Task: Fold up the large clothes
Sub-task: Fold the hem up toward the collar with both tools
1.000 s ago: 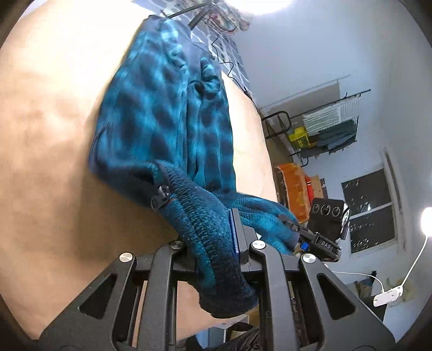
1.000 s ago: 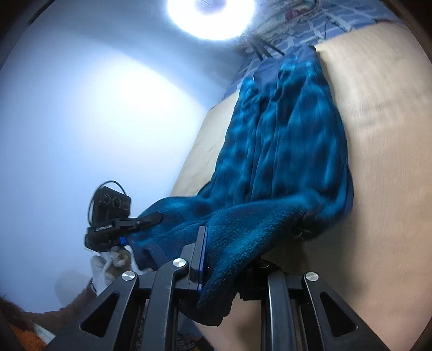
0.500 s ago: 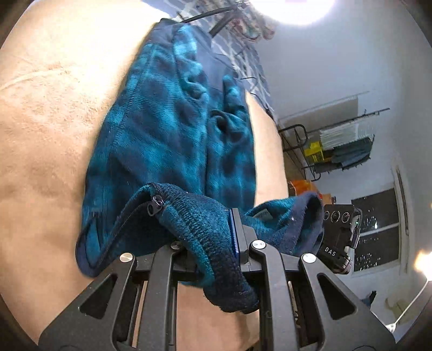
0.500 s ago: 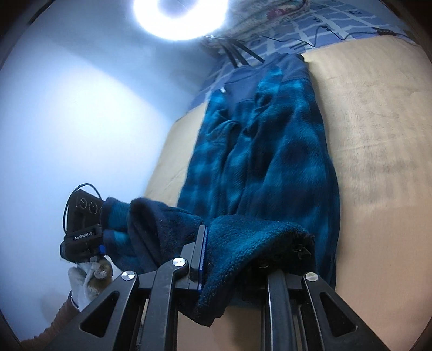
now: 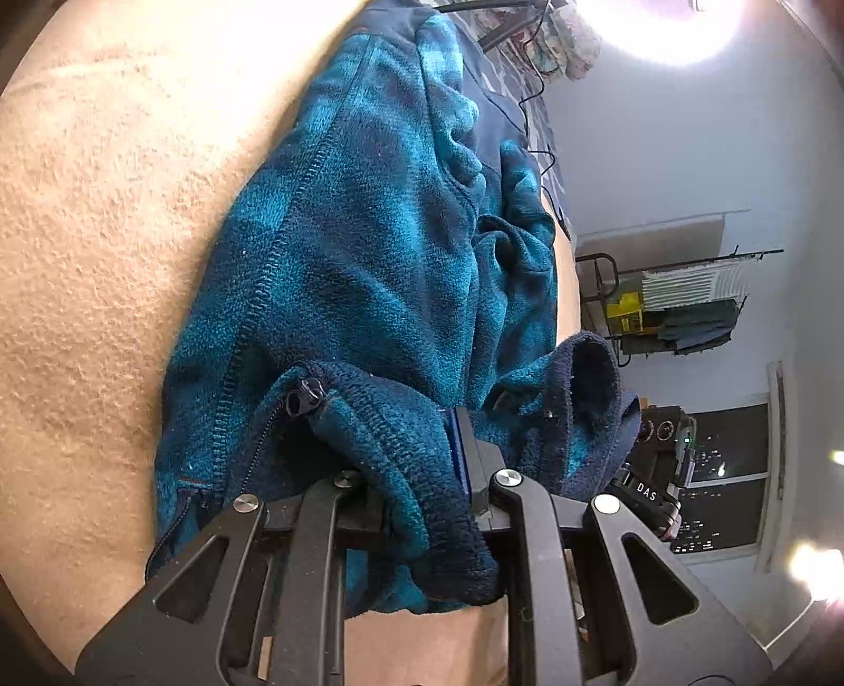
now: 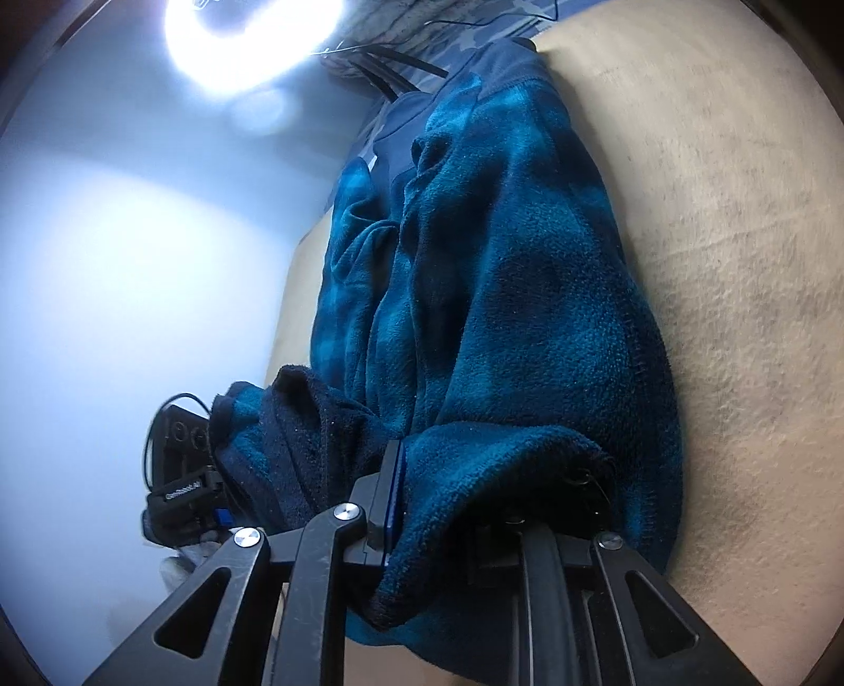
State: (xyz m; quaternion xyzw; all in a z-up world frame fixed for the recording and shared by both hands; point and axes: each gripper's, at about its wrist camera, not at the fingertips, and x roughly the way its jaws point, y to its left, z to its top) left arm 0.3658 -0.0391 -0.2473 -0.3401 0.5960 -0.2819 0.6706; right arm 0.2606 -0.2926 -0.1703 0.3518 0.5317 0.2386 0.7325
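Nearest the lens in the left wrist view, the left gripper (image 5: pixel 416 475) has its jaws nearly together, pinching a thick fold of the teal-and-navy plaid fleece jacket (image 5: pixel 380 253) at its hem; the jaws have just eased apart a touch, yet the fabric is clamped between them and hangs over the fingers. A dark zipper pull (image 5: pixel 303 397) sits just left of that grip, at the bottom of the zip line. The right gripper (image 6: pixel 448 501) is likewise close to shut on the same hem — the fleece bunches over it and hides its right finger, and its jaws too have just opened slightly with the cloth caught between them. Each camera sees the other gripper just beyond the raised hem, partly covered by a navy cuff-like roll of fabric (image 5: pixel 591 380). Past the grippers, the rest of the jacket lies lengthwise on the tan textured surface (image 5: pixel 105 264), wrinkled along its middle, its navy collar end farthest away. Beyond it stand a bright ring light (image 6: pixel 253 37) and a rack of clutter (image 5: pixel 680 301) by the wall
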